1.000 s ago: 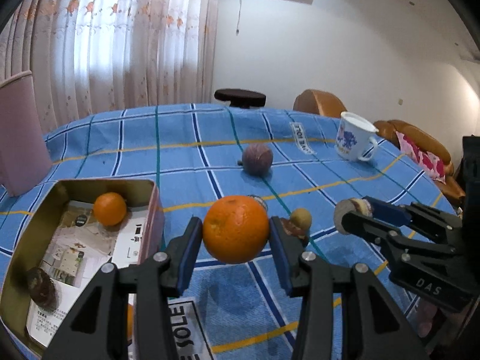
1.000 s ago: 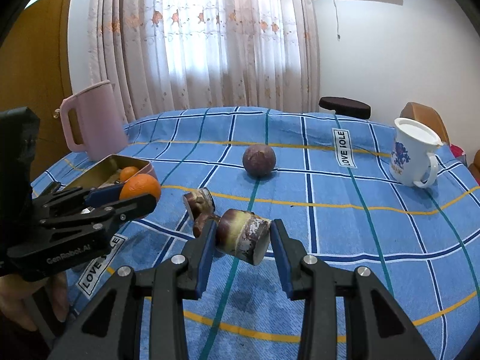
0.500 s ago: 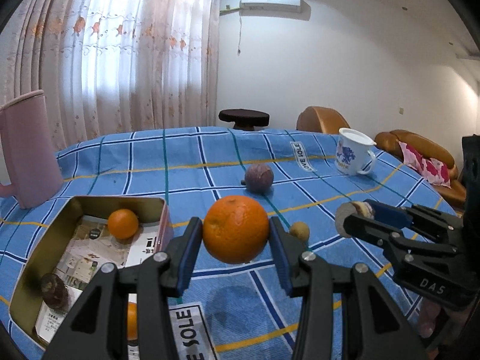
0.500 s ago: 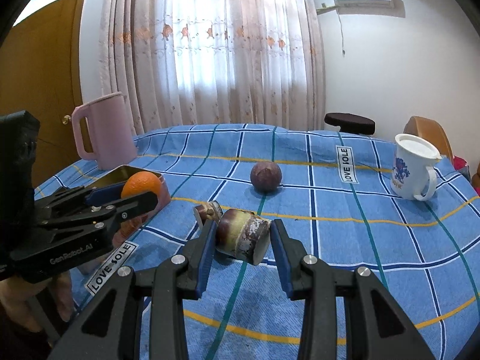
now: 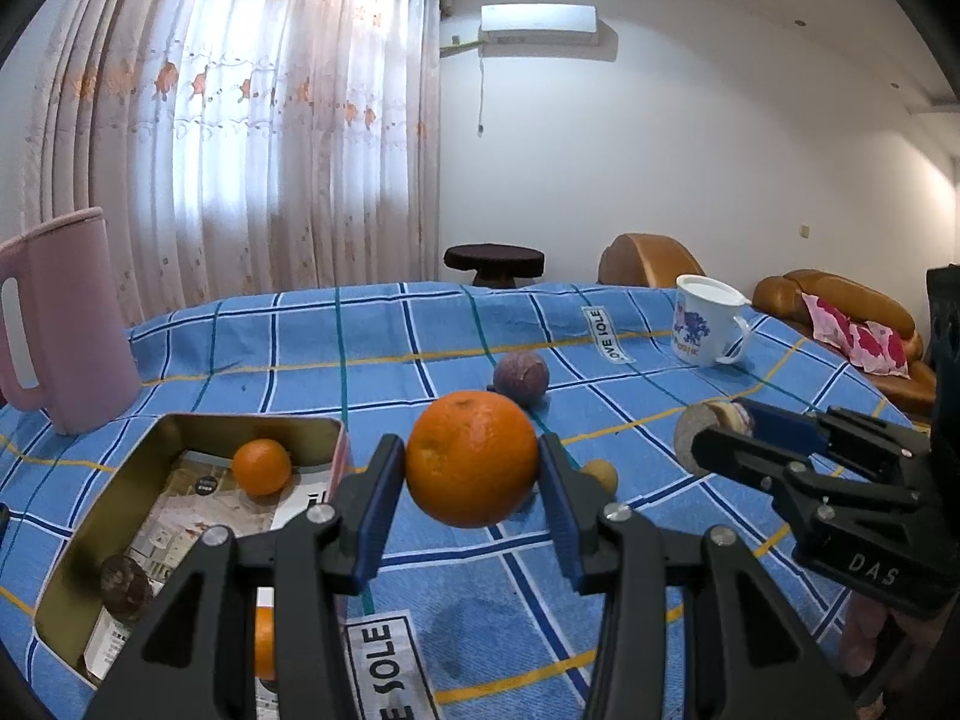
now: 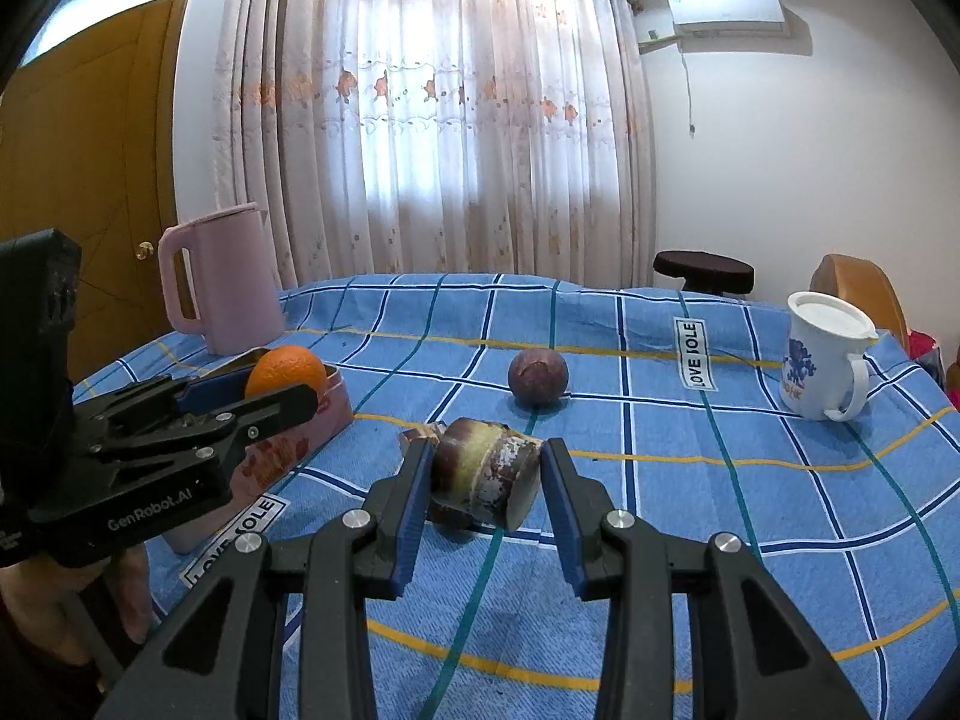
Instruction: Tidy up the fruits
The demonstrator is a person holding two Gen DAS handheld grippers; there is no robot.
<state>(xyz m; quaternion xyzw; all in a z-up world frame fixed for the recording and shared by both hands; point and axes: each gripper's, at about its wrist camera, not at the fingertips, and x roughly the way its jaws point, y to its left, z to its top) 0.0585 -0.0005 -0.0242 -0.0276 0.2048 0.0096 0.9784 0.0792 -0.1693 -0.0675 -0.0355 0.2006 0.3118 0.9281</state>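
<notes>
Blue checked cloth (image 5: 420,354) covers the table in front of a curtained window. Above it, the left gripper (image 5: 474,489) clamps a large orange (image 5: 473,457), just right of an open metal tin (image 5: 108,480) lined with paper. Inside the tin lie a small orange (image 5: 261,467) and a dark brown fruit (image 5: 125,588). The right gripper (image 6: 486,480) is closed on a short brown and green stalk piece (image 6: 485,471), held off the cloth. A round purple fruit (image 6: 537,378) rests farther back, near the middle. A pink jug (image 6: 225,285) stands at the far left, a white mug (image 6: 825,354) at the right.
</notes>
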